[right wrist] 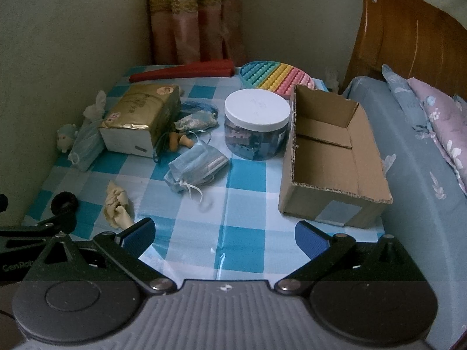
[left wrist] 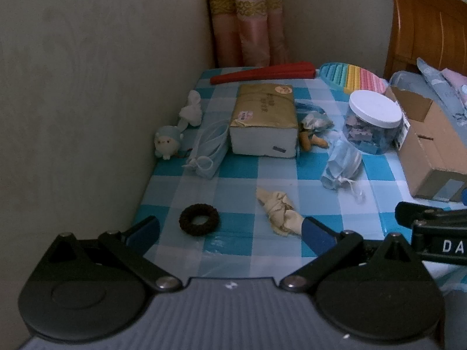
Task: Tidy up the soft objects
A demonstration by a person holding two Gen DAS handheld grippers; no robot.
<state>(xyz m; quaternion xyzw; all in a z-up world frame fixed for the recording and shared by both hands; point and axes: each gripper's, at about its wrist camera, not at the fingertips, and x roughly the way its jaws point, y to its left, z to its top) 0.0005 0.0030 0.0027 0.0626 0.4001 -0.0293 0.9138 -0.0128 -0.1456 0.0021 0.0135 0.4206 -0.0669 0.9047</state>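
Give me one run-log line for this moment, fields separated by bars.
left hand-held gripper open, empty | right hand-held gripper open, empty | cardboard box empty | beige cloth, dark hair tie on table

Table under blue-and-white checked cloth. On it: cardboard box at right, white-lidded jar centre, gold-wrapped packet upper left, blue masks centre-left, beige cloth and dark ring lower left.
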